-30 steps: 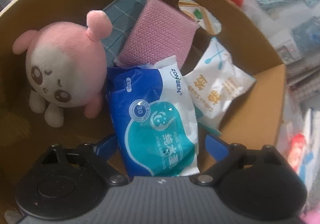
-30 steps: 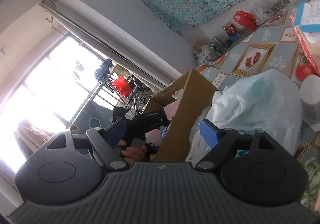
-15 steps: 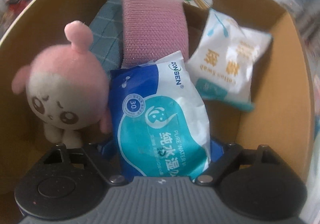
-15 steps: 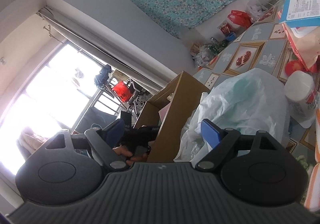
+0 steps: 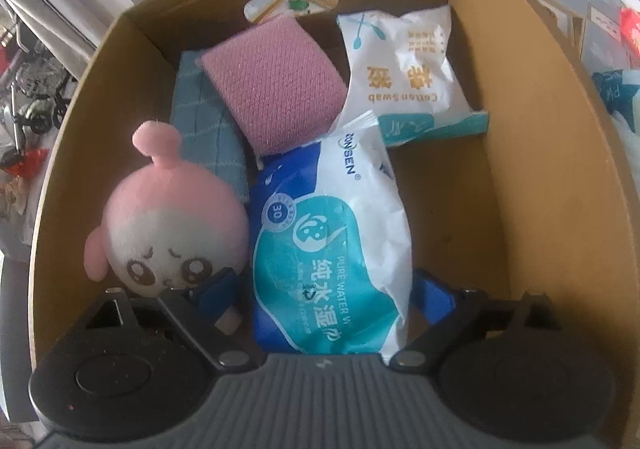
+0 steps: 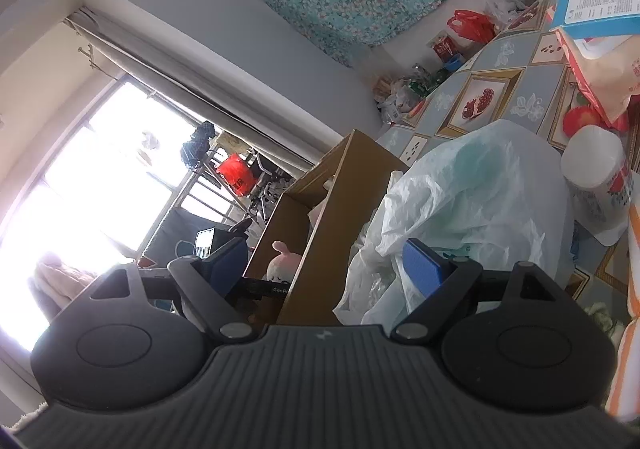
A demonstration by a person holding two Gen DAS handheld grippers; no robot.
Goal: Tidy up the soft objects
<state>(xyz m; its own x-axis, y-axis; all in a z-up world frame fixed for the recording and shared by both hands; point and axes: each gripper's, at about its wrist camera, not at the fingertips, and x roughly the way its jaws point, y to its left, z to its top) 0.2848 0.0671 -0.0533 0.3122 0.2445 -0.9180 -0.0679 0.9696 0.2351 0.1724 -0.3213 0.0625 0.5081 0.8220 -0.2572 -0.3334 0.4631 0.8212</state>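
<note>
With the left gripper (image 5: 326, 299) opening around the wet-wipes pack (image 5: 332, 249) inside the cardboard box (image 5: 532, 177), and the right gripper (image 6: 326, 269) wide and empty, withdrawing could drag the pack or nudge the plush toy (image 5: 172, 225) beside its left finger.

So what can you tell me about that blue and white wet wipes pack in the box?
The wet wipes pack is a soft, crinkled plastic pouch, blue and teal with a white side, printed "PURE WATER". It lies lengthwise in the cardboard box, its far end overlapping the pink sponge and cotton swab bag, the pink plush toy pressed against it. The left gripper straddles its near end, jaws opening.
</note>
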